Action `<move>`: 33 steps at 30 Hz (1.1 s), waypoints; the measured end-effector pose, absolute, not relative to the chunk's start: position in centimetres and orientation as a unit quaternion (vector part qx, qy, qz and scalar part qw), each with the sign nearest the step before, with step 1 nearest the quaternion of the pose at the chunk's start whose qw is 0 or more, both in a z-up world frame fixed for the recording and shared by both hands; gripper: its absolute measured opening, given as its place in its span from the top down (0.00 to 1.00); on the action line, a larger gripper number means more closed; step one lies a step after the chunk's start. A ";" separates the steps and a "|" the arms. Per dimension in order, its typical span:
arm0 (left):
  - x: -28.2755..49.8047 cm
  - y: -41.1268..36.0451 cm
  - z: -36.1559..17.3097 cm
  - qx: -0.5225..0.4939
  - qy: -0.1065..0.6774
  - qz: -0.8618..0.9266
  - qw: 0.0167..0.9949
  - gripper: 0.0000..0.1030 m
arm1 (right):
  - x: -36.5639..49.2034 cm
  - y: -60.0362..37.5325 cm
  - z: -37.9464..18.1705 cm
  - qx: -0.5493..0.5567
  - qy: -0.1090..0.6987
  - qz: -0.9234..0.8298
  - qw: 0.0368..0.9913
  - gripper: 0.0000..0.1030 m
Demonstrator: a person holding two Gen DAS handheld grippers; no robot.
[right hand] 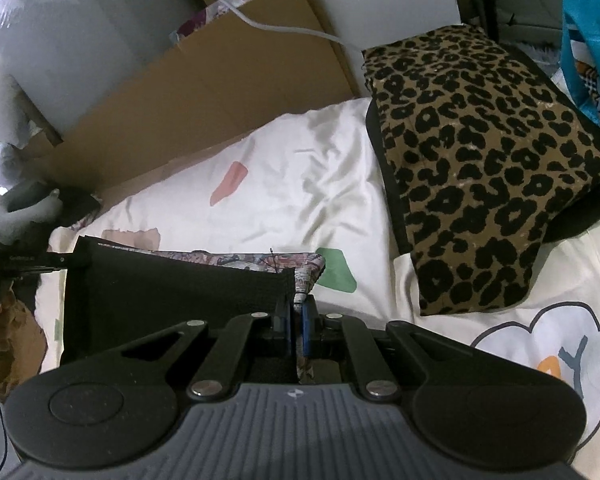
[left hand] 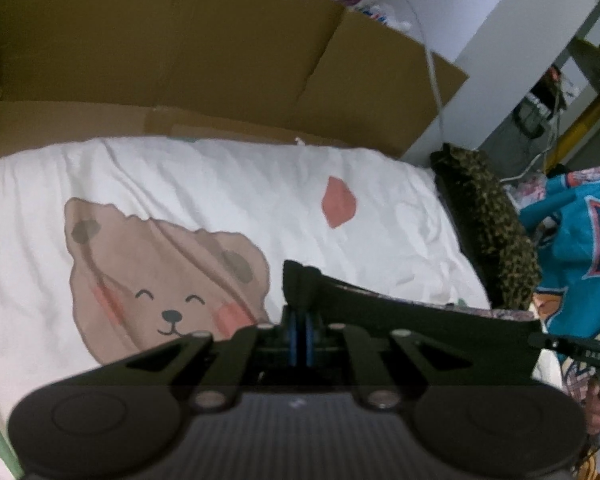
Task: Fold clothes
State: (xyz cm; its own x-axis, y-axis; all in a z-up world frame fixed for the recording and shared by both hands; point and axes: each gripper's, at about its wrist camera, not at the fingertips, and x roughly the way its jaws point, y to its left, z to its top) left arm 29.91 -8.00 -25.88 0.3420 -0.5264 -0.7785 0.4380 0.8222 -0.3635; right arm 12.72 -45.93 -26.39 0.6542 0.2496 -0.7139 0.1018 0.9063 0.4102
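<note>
White bed (left hand: 220,184) with a bear print, leopard cushion (right hand: 480,160) behind; left gripper (left hand: 299,332) and right gripper (right hand: 296,320) each pinch the dark cloth (right hand: 172,288) stretched between them.

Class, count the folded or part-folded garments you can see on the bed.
2: the leopard garment lying folded at the right, and the black garment held by both grippers. Others may be hidden.

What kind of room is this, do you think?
Probably a bedroom, somewhat cluttered: a bed with a white cartoon bear duvet, a folded leopard-print garment lying on it, and flattened cardboard propped along the wall behind.
</note>
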 end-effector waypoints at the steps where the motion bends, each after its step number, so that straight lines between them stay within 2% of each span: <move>1: 30.0 -8.0 -26.2 -0.044 0.494 -0.292 0.817 0.95 | 13.0 -45.9 -26.5 0.212 0.415 0.041 0.884 0.97; 9: 31.2 -7.8 -27.8 -0.027 0.510 -0.264 0.818 0.96 | 14.5 -45.9 -27.5 0.211 0.426 0.037 0.879 0.97; 12: 31.8 -7.6 -28.8 -0.021 0.517 -0.247 0.819 1.00 | 15.1 -46.0 -28.3 0.212 0.436 0.030 0.874 0.97; 18: 32.5 -6.7 -29.7 -0.047 0.521 -0.228 0.821 1.00 | 15.9 -45.9 -29.9 0.215 0.450 0.021 0.866 0.95; 21: 32.6 -6.3 -29.4 -0.063 0.518 -0.225 0.823 1.00 | 15.9 -46.0 -29.9 0.224 0.448 0.022 0.865 0.91; 23: 32.5 -6.1 -29.0 -0.066 0.516 -0.225 0.824 0.99 | 15.6 -46.0 -29.6 0.226 0.443 0.023 0.867 0.71; 25: 32.4 -5.9 -28.5 -0.069 0.512 -0.221 0.827 0.98 | 15.3 -46.1 -29.3 0.227 0.436 0.022 0.870 0.63; 27: 32.2 -5.7 -28.0 -0.075 0.510 -0.219 0.829 0.97 | 15.0 -46.0 -28.9 0.228 0.434 0.026 0.871 0.63; 29: 31.8 -5.6 -27.3 -0.082 0.505 -0.221 0.831 0.91 | 14.4 -45.7 -28.4 0.222 0.431 0.030 0.874 0.63; 33: 30.5 -5.5 -25.8 -0.091 0.494 -0.232 0.833 0.90 | 13.2 -45.0 -27.5 0.210 0.427 0.038 0.879 0.63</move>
